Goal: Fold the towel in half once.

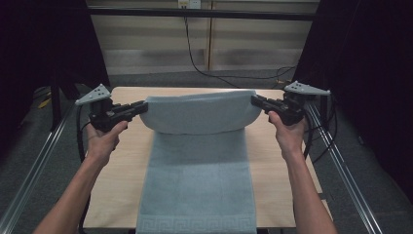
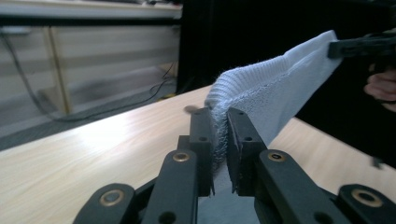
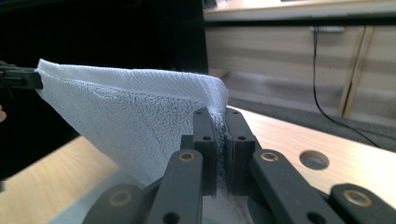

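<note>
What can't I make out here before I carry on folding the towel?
- Towel near edge: cut off by the bottom of the high view.
- Table under the towel: covered.
- Corners inside the left gripper and right gripper: hidden by the jaws.
- Underside of the lifted fold: hidden by the cloth itself.

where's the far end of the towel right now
In the high view the towel has its far end lifted above the table, stretched between the left gripper and the right gripper.
</note>
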Tool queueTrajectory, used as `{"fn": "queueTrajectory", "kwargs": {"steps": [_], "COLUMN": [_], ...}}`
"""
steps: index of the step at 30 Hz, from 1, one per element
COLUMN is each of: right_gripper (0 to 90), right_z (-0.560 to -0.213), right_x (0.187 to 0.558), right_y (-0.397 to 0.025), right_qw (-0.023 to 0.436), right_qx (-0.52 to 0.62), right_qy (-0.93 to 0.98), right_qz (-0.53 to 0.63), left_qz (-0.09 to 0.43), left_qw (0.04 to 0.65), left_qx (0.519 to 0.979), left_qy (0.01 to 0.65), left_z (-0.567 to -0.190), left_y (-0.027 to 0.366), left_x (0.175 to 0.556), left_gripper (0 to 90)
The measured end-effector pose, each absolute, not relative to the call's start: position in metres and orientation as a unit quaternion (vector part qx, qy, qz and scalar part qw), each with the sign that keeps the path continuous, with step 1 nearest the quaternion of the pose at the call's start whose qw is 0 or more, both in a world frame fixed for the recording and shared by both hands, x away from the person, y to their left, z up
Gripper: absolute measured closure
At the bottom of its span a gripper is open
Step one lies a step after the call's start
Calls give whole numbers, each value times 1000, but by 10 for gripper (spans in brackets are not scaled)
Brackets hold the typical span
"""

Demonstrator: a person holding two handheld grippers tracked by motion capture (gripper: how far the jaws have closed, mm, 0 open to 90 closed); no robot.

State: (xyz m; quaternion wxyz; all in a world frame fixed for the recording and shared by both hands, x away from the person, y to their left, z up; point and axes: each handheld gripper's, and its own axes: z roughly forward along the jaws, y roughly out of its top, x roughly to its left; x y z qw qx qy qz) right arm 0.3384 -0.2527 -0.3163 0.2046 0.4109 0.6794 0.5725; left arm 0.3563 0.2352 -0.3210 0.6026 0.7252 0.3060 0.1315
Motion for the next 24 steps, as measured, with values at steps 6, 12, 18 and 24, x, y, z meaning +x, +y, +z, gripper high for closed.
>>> {"fn": "queueTrajectory", "kwargs": {"steps": [6, 12, 18, 24], "right_gripper": [856, 856, 854, 853], "right_z": [-301, -310, -359, -410], "right_x": [310, 267, 232, 212], "right_y": [-252, -253, -252, -251], "right_qw": [211, 174, 138, 97], "right_qx": [389, 372, 384, 403], "right_qy": [684, 693, 714, 730], "right_qz": [579, 592, 569, 543], "left_qz": [140, 127, 81, 29], "left_qw": [613, 633, 618, 571], "left_qx": [721, 709, 718, 748], "left_qy": [290, 284, 309, 336], "left_z": [-303, -323, -373, -433], "left_y": [240, 252, 256, 258], "left_x": [334, 290, 274, 257], "left_gripper": [819, 819, 819, 818]}}
